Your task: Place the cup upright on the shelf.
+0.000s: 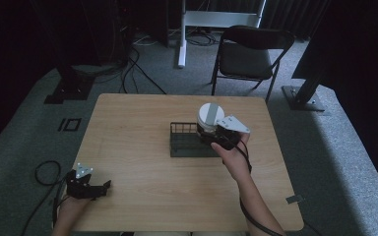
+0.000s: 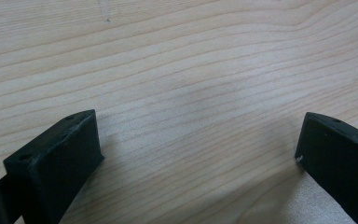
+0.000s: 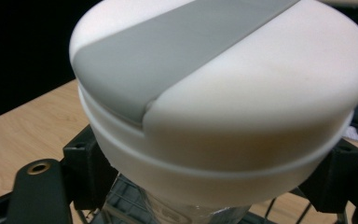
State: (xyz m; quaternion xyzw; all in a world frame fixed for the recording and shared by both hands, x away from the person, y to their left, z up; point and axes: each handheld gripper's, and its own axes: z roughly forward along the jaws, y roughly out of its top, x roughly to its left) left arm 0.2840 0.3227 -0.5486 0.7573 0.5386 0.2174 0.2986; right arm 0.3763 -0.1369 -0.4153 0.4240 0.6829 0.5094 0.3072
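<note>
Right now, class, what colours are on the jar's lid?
White lid with a grey band; right gripper view.

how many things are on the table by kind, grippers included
grippers: 2, left gripper open on bare wood, right gripper shut on the jar
white-lidded jar: 1
black wire basket: 1
total: 4

the white lid (image 3: 223,93) of the container runs off the top edge of the right gripper view, and the clear body under it drops out at six o'clock, its contents impossible to make out. the right gripper (image 1: 215,133) hides the container's lower part and the wire basket's (image 1: 184,142) three o'clock end from above. the left gripper's (image 2: 198,144) jaws are cut off at the bottom edge. the chair (image 1: 248,54) at twelve o'clock sits in gloom.
</note>
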